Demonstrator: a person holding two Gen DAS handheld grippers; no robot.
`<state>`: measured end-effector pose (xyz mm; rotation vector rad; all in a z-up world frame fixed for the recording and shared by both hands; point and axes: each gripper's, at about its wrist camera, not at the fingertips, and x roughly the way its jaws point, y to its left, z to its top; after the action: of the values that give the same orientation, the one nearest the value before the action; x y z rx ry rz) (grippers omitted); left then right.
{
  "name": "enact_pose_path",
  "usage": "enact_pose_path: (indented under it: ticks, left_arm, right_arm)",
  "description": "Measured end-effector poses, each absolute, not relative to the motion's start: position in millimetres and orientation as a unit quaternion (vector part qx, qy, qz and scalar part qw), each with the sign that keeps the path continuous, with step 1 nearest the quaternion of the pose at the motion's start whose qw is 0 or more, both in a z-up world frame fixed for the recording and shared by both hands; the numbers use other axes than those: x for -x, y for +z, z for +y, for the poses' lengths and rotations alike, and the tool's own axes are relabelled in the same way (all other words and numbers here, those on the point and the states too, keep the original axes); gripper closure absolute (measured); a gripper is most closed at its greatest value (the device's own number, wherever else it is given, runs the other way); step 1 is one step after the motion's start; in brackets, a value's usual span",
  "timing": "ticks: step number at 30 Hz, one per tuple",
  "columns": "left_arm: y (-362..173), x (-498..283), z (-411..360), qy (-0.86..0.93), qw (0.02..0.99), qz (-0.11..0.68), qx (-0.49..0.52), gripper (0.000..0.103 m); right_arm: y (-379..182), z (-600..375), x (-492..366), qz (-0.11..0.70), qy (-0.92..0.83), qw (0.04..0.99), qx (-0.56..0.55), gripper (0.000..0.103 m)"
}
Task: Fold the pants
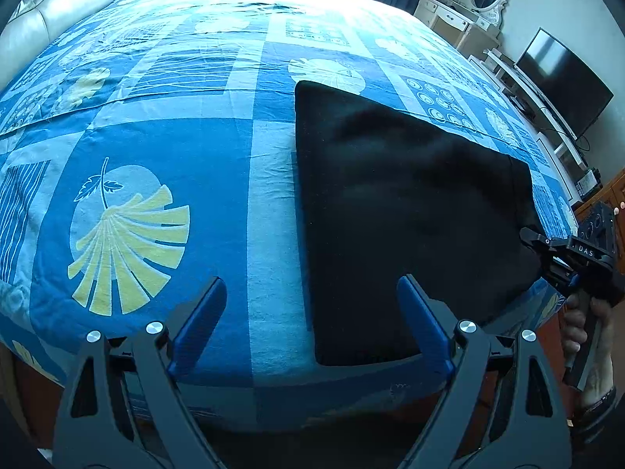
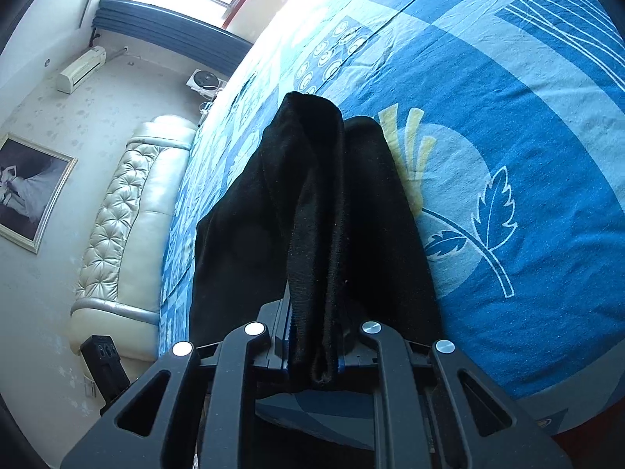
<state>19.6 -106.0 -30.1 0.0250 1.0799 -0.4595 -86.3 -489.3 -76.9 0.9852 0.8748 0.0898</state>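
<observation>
Already folded into a compact black slab, the pants [image 1: 410,203] lie on a blue patterned bedspread [image 1: 164,148] near the bed's front edge. The right gripper [image 2: 316,367] pinches a bunched edge of the cloth at the slab's right side, its jaws nearly closed on it. The left gripper [image 1: 312,312] hovers over the near left corner, jaws wide and empty. Judging by the neat outline, most folding looks done; a last fold or smoothing may remain.

One pair of black pants [image 1: 410,211], two hand-held grippers (left hand-held gripper [image 1: 312,324], right hand-held gripper [image 2: 316,367]), one bed [image 1: 195,148], one television [image 1: 562,78].
</observation>
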Motion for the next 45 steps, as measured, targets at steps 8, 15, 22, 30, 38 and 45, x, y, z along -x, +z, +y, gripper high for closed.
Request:
enact_pose_path:
  ticks: [8,15,22,30,38,45]
  left_arm:
    - [-37,-23,-105,-0.224,0.825,0.518,-0.006,0.014]
    - [-53,-33,-101,-0.267,0.791,0.549,0.053,0.014]
    - [-75,-46,-99,-0.305,0.749,0.574,0.13,0.014]
    - [-88,-62,-116,-0.347,0.714,0.578,0.187,0.015]
    - [-81,-59,-119,-0.331,0.74,0.566,0.153,0.065]
    - [-64,-56,-105,-0.309,0.765,0.553,0.112,0.072]
  right_arm:
    - [-62,-518,115,0.36,0.003,0.799,-0.481,0.055]
    - [-77,-523,120,0.359,0.015,0.783,-0.508,0.036]
    - [-86,-504,106,0.386,0.036,0.783,-0.487,0.03]
    - [-90,-500,102,0.397,0.048,0.788,-0.468,0.032]
    - [-80,-481,91,0.407,0.047,0.803,-0.433,0.06]
    - [-77,-459,77,0.407,0.063,0.803,-0.431,0.063]
